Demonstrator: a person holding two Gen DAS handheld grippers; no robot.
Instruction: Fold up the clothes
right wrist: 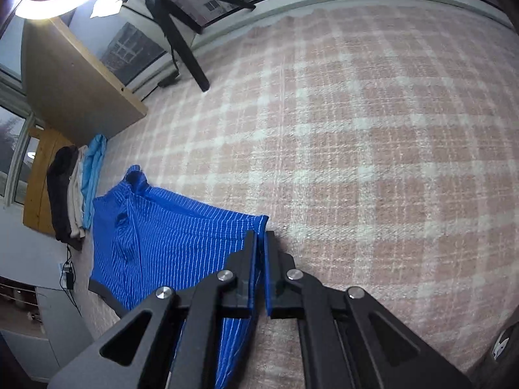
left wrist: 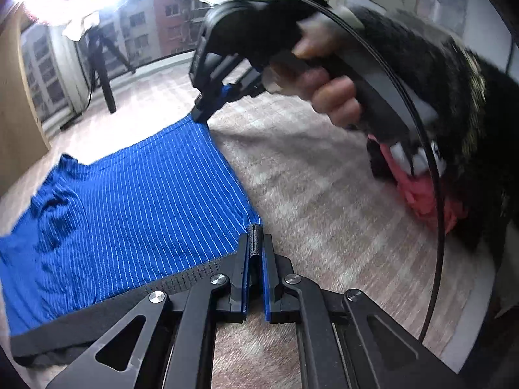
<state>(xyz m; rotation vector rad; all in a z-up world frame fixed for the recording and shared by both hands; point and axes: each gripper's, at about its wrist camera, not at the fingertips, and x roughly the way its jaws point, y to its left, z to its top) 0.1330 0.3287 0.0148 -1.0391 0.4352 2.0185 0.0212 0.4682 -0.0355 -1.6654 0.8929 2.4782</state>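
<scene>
A pair of blue white-striped shorts [left wrist: 136, 201] with a dark grey waistband lies spread on the pink checked blanket [left wrist: 324, 194]. My left gripper [left wrist: 256, 231] is shut on one waistband corner. My right gripper [left wrist: 201, 115], held by a hand, is shut on the far corner of the same edge. In the right wrist view the right gripper [right wrist: 261, 235] pinches the blue shorts [right wrist: 162, 243] at a corner.
A black tripod [right wrist: 181, 32] stands at the blanket's far edge by the window. A wooden board [right wrist: 74, 81] leans at the left. Folded clothes [right wrist: 74, 191] are stacked beside it. A pink cloth [left wrist: 421, 194] lies at the right under the person's arm.
</scene>
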